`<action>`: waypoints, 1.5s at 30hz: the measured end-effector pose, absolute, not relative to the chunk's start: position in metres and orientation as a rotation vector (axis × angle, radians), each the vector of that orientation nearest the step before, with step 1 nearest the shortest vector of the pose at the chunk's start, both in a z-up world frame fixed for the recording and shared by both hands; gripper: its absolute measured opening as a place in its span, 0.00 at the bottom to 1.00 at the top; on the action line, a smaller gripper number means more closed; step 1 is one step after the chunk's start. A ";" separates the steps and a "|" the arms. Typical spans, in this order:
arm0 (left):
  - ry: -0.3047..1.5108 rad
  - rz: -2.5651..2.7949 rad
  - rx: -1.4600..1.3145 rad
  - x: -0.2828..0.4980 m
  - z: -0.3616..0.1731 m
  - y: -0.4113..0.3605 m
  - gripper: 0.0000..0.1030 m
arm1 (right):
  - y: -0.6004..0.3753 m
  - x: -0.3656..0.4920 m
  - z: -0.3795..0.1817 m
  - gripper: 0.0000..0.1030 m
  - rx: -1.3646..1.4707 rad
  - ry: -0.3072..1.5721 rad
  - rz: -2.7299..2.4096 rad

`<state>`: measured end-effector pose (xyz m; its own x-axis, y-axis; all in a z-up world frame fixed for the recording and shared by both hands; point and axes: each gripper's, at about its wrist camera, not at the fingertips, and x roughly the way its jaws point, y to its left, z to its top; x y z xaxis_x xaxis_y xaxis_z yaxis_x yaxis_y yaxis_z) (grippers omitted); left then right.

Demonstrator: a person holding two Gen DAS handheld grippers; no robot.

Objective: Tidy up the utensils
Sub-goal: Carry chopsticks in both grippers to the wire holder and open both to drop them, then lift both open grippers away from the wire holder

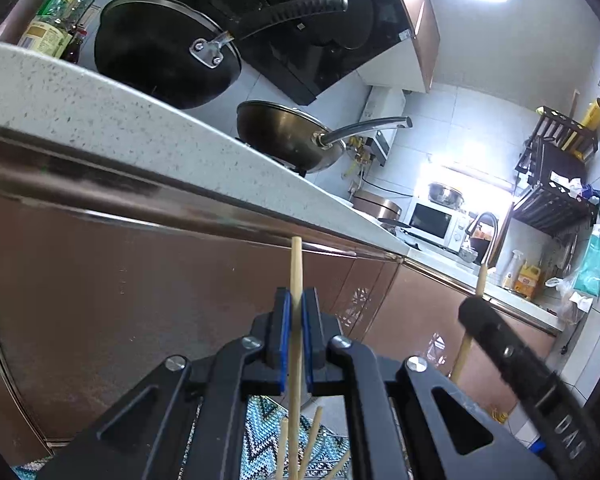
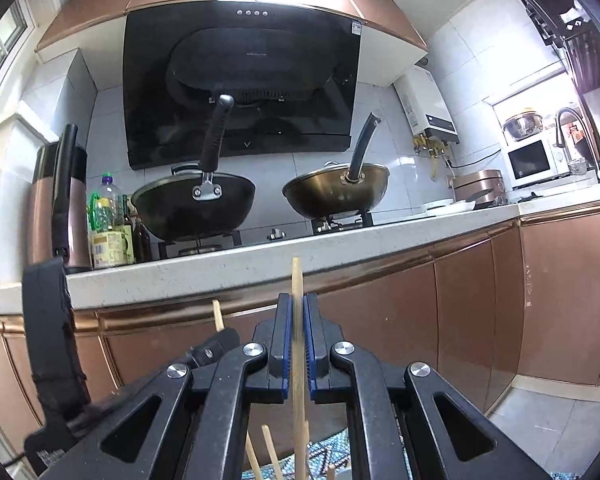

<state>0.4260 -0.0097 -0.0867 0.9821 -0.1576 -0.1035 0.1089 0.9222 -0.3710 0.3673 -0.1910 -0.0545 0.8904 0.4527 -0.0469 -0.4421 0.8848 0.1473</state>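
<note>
My left gripper (image 1: 296,300) is shut on a wooden chopstick (image 1: 296,264) that stands upright between the blue pads. My right gripper (image 2: 298,304) is shut on another wooden chopstick (image 2: 297,280), also upright. Each gripper shows in the other's view: the right one (image 1: 500,340) with its chopstick (image 1: 481,278) at the right, the left one (image 2: 216,344) with its chopstick (image 2: 218,314) at the left. Several more chopstick tips (image 1: 314,436) stick up below the grippers, also seen in the right wrist view (image 2: 268,444). What holds them is hidden.
A speckled countertop (image 2: 260,268) runs ahead over copper cabinet doors (image 2: 460,312). On the stove stand a black wok (image 2: 194,204) and a brass wok (image 2: 336,192), handles pointing toward me. Oil bottles (image 2: 110,224) stand at the left. A patterned rug (image 1: 268,432) lies below.
</note>
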 end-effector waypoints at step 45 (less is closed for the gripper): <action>0.296 0.098 -0.094 0.257 -0.042 -0.006 0.54 | -0.222 0.229 -0.038 0.75 0.036 0.323 0.230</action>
